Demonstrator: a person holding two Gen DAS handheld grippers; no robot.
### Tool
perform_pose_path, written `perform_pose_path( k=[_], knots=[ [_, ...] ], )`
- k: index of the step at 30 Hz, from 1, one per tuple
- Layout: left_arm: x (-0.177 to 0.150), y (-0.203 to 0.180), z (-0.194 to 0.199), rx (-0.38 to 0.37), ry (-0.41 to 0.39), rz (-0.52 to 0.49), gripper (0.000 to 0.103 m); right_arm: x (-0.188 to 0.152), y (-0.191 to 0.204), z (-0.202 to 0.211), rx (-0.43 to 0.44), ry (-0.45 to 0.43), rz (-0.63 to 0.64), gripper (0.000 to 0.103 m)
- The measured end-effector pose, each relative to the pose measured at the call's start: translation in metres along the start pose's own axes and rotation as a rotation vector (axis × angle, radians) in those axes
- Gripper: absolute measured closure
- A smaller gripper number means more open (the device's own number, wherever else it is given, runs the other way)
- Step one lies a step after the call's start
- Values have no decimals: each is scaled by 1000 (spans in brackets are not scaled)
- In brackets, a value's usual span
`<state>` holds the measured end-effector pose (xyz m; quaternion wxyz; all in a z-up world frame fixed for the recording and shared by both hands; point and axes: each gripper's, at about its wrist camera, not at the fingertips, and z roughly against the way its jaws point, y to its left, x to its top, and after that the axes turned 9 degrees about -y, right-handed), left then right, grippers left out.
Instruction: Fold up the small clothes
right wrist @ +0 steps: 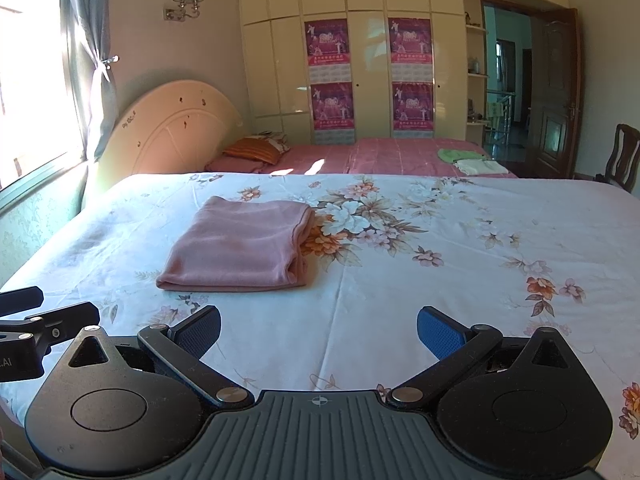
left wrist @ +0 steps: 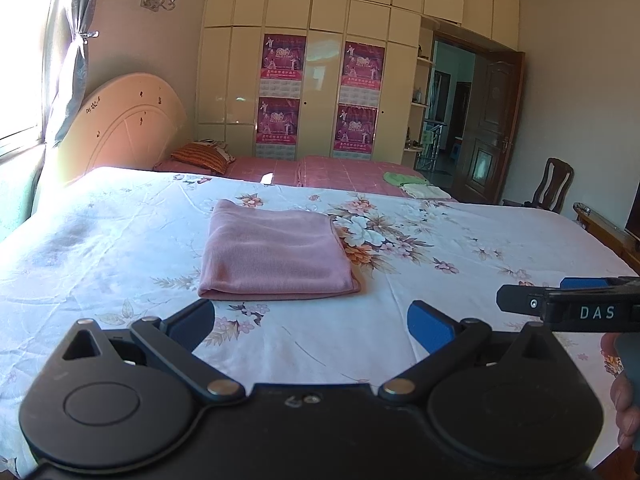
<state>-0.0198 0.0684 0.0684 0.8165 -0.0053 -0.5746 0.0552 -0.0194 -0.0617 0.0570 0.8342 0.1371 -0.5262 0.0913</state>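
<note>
One folded pink knit garment (left wrist: 276, 254) lies on white floral bedsheet (left wrist: 440, 248); both left gripper (left wrist: 312, 326) and right gripper (right wrist: 318, 332) hover near, fingers apart, empty.

My L wrist cam sits low over the floral bed (left wrist: 400, 344), facing fwd along my jaws to the wardrobe (left wrist: 304, 64). R wrist cam, just beside it, faces the same way. Both share the folded pink cloth (left wrist: 276, 252) (right wrist: 240, 244) near ahead, plus far bed, doorway.
</note>
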Motion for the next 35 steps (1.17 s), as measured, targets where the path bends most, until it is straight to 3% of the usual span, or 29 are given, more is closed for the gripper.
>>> perform_pose_path(
  k=[35],
  knots=[
    [7,15,-3,6,-13,-23,4,1,-1,-10,9,9,12,0]
  ],
)
